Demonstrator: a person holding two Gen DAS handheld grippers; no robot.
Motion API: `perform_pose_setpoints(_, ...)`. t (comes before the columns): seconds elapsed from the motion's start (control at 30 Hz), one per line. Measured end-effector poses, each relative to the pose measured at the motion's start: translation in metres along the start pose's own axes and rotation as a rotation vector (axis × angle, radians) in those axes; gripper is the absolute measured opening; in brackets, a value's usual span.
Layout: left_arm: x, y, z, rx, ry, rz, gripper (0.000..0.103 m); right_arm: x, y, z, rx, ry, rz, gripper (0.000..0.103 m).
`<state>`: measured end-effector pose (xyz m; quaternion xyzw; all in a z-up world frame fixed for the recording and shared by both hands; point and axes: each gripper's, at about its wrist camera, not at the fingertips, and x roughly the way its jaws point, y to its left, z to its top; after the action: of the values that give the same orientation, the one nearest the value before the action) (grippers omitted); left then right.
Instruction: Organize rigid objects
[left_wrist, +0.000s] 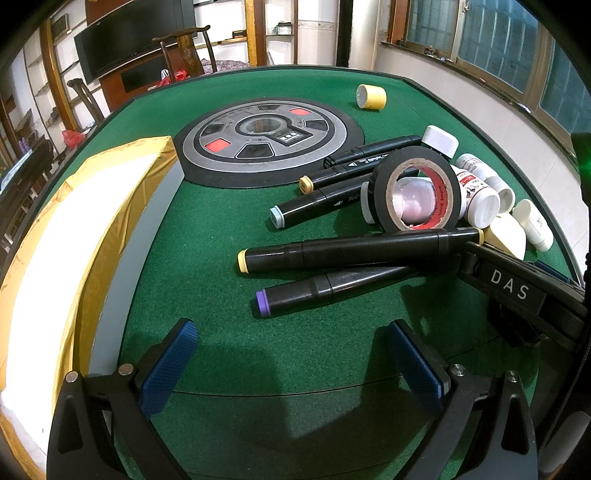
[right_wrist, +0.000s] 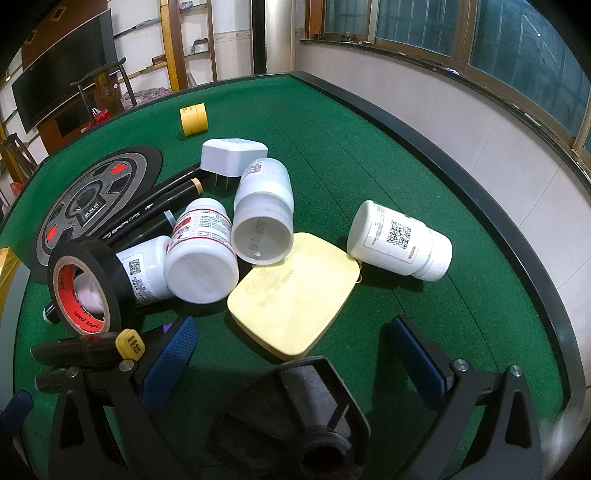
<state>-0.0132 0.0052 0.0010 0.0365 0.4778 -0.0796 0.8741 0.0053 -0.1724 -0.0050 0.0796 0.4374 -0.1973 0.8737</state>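
Green felt worktop (left_wrist: 314, 369) lies beneath both tools — left tool (left_wrist: 291, 365) spread wide, holding nothing; right tool (right_wrist: 295, 363) equally spread, empty, near the cream case (right_wrist: 295, 295).

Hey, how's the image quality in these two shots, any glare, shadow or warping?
Left wrist view: fisheye bends the table edge; green flare at right; the left claw casts a shadow. Right wrist view: same curvature, sharp pill bottle label, dark shadow beneath the right claw.

Bright overhead indoor light casts dark shadows on the worktop (left_wrist: 332, 354); strong fisheye bending, black corners, possibly slight edge softness.
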Motion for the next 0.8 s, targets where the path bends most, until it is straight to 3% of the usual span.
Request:
perform_pose_setpoints(0.57, 0.002, -0.004, 0.001, -0.09, 0.002, 0.05, 0.103, 0.0, 0.0, 0.0, 0.0, 0.004, 0.001, 0.103)
perform_pose_setpoints(0.73, -0.003, 0.008, -0.001, -0.078, -0.018, -0.031, 0.103, -0.002, -0.003, -0.003, -0.096, 0.089, 0.066, 0.103)
perform_pose_setpoints(0.8, -0.001, 0.006, 0.0, -0.052, -0.006, -0.005, 0.103, -0.005, -0.005, -0.005, -0.124, 0.105, 0.082, 0.103)
